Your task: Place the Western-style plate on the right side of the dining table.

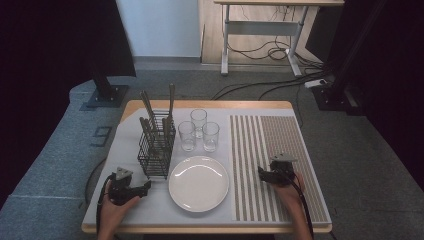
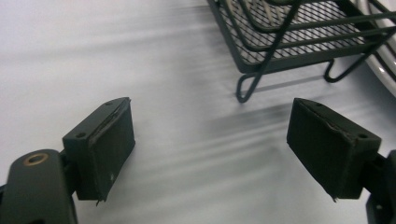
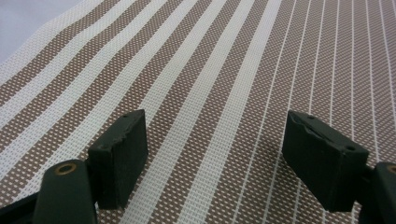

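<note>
Tools: L tool jaws apart nr wire caddy | R tool jaws apart over striped mat | no legible text

Looked over everything and there was nothing readable anywhere: no text, labels, brand marks or numbers.
</note>
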The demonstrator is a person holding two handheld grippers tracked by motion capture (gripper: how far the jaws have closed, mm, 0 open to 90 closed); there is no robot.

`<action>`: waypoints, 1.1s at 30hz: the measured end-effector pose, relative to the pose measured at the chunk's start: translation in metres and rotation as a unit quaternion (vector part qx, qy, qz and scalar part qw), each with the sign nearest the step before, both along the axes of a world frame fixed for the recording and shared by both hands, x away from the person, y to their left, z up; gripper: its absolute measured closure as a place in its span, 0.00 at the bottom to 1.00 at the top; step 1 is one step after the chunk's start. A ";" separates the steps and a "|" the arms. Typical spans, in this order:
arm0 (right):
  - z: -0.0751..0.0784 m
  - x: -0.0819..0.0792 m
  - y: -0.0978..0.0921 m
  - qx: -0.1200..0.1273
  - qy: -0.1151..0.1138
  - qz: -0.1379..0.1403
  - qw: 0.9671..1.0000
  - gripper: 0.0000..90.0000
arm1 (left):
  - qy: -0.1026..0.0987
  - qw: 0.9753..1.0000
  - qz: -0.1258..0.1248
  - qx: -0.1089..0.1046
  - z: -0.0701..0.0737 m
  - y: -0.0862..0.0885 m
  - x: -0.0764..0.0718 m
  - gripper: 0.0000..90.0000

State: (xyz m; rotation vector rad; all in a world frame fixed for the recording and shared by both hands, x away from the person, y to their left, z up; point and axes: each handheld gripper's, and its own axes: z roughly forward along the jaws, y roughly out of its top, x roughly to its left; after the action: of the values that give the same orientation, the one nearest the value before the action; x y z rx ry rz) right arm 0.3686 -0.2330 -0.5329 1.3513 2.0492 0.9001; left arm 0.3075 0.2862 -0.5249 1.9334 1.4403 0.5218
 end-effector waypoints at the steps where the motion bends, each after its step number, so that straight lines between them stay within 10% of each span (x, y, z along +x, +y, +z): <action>1: 0.000 0.000 0.000 -0.001 0.000 0.001 1.000 0.25 | 0.003 1.000 0.004 0.009 0.000 -0.001 0.001 0.17; 6: 0.000 0.004 -0.006 0.032 0.021 0.002 0.999 0.25 | -0.008 1.000 0.004 0.029 0.001 -0.006 -0.002 0.17; 22: 0.000 0.004 -0.005 0.029 0.022 0.003 0.999 0.25 | -0.045 0.998 0.005 -0.039 0.018 0.003 -0.028 0.23; 33: 0.000 0.004 -0.005 0.029 0.021 0.002 0.999 0.25 | -0.056 0.997 0.004 -0.046 0.025 0.003 -0.035 0.22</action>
State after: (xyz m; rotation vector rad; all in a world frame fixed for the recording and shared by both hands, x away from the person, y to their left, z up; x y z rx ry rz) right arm 0.3726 -0.2381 -0.5333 1.4071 2.0735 0.9464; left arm 0.2725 0.2890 -0.5000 1.7996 1.3765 0.5495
